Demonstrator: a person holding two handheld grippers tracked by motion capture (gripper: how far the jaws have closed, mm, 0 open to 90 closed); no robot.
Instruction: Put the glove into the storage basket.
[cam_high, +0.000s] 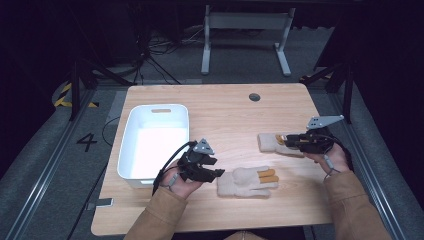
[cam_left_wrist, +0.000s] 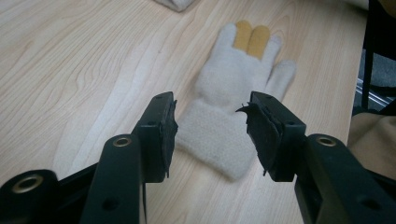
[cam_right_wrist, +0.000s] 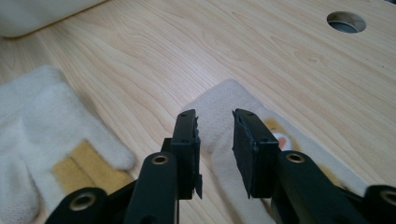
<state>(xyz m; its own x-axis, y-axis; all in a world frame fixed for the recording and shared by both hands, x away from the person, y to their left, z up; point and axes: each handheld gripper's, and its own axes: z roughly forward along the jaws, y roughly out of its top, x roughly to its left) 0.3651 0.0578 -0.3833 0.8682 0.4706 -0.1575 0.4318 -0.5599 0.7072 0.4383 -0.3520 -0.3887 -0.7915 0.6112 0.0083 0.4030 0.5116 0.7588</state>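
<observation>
Gloves, 2 of them, lay flat on the wooden table (cam_high: 225, 107): the near glove (cam_high: 247, 181) just beside the left gripper (cam_high: 212, 172), the far glove (cam_high: 272, 142) under the right gripper (cam_high: 285, 141). Both grippers' jaws stood apart, the left pair straddling its glove's cuff, neither pressing anything. A white bin (cam_high: 131, 150) sat left.

On my table (cam_high: 220, 107) the tub (cam_high: 131, 131) sits at the left. My left gripper (cam_high: 216, 174) is just right of its near corner, with the near glove (cam_high: 246, 181) directly right of it. The far glove (cam_high: 271, 143) lies farther back and right, my right gripper (cam_high: 283, 141) over it. The cable hole (cam_high: 254, 97) is behind both.
</observation>
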